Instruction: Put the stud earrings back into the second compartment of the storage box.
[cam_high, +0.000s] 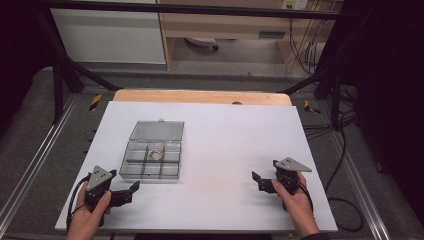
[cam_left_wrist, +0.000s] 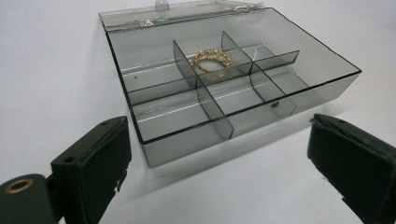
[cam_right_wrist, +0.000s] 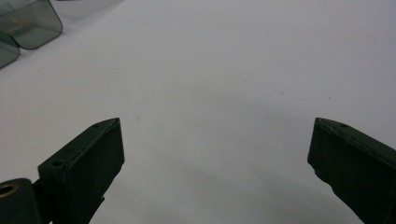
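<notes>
While the smoky transparent plastic compartment box (cam_high: 150, 162) sits left of centre in the high view, its hinged lid (cam_high: 157, 130) lies flung open flat behind it, toward the upper part of the frame. Dividers split the box into six cells; a gold ring-shaped jewellery piece (cam_high: 156, 154) rests in the middle cell of the back row. Left gripper view has the same box (cam_left_wrist: 224, 88) in the upper centre, gold piece (cam_left_wrist: 212, 59) in the far middle cell, near wall facing the camera.

Black left gripper (cam_high: 131, 191) is at lower left of the high view, just below the box's near left corner, not touching it, held in the person's left hand (cam_high: 90, 215). Jaws spread wide, nothing between them; in its own view (cam_left_wrist: 219, 163) they frame the box front.

Black right gripper (cam_high: 257, 181) sits at lower right of the high view, well apart from the box, held by the right hand (cam_high: 295, 200). Jaws also wide and empty (cam_right_wrist: 215, 163), over bare white tabletop (cam_high: 230, 145). A box corner (cam_right_wrist: 28, 21) shows in the upper left of the right gripper view.
</notes>
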